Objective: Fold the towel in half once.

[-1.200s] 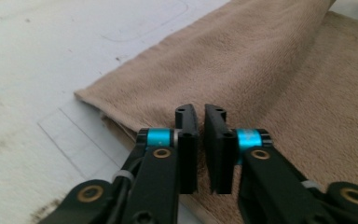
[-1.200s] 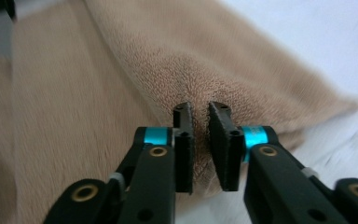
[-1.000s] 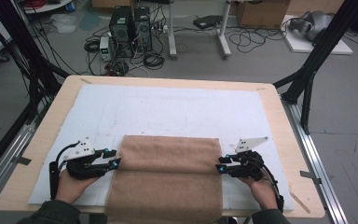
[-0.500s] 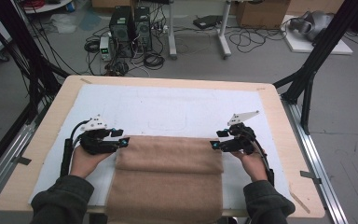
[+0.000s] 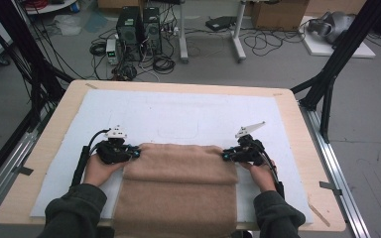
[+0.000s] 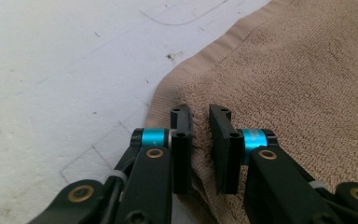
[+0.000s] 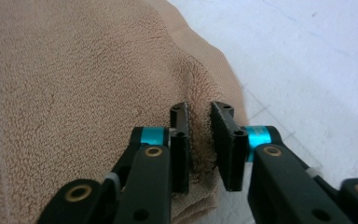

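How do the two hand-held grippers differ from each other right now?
The left gripper pinches the towel's left corner, the right gripper its right corner. The left gripper's grey plate lies flattish; the right gripper's plate tilts up. Shared: both have just been closing their jaws and now pinch a fold of towel between them.

A white mat [image 5: 178, 114] covered most of the wooden counter [image 5: 297, 129], with faint pencil-like lines drawn across it. Beyond the counter, at about eleven o'clock, two black computer towers [image 5: 139, 25] stood on the grey floor [image 5: 377, 124] amid a tangle of cables [image 5: 163, 62]. At one o'clock a cardboard box [image 5: 275, 14] sat near white desk legs [image 5: 238, 44]. Black frame struts [image 5: 337, 64] leaned at three o'clock, and more stood at nine o'clock.
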Available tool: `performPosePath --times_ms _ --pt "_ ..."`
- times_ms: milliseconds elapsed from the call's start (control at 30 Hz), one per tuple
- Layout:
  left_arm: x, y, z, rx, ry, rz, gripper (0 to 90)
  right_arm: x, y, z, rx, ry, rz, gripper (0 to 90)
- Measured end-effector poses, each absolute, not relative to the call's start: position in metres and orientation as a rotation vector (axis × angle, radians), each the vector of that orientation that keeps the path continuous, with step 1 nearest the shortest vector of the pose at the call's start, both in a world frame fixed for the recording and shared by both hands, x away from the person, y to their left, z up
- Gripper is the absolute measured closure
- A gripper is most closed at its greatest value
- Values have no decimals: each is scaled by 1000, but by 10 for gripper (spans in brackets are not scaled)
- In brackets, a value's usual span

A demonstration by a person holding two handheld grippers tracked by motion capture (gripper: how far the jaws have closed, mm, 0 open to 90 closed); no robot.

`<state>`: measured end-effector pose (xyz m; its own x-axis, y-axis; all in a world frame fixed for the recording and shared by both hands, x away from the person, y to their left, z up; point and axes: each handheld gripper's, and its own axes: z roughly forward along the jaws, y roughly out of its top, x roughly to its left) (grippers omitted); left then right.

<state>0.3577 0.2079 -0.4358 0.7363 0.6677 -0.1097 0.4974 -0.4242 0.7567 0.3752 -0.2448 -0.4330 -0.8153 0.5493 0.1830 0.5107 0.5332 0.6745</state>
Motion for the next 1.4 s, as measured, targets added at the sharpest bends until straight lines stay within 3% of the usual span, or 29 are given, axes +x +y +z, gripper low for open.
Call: performPosePath --times_ms 500,1000,1167,1267,1400 --pt "334 222 -398 1941 826 314 812 351 -249 -384 802 2588 1290 807" --pt "270 229 -394 1924 724 333 818 282 -251 -370 629 2587 1332 806" --pt "236 232 -396 1936 686 285 819 249 -254 -371 559 2617 1345 802" --pt "215 234 -395 1967 660 282 704 233 -257 -374 543 2636 1356 761" --pt "212 236 -386 1978 654 303 630 232 -264 -372 573 2608 1383 716"
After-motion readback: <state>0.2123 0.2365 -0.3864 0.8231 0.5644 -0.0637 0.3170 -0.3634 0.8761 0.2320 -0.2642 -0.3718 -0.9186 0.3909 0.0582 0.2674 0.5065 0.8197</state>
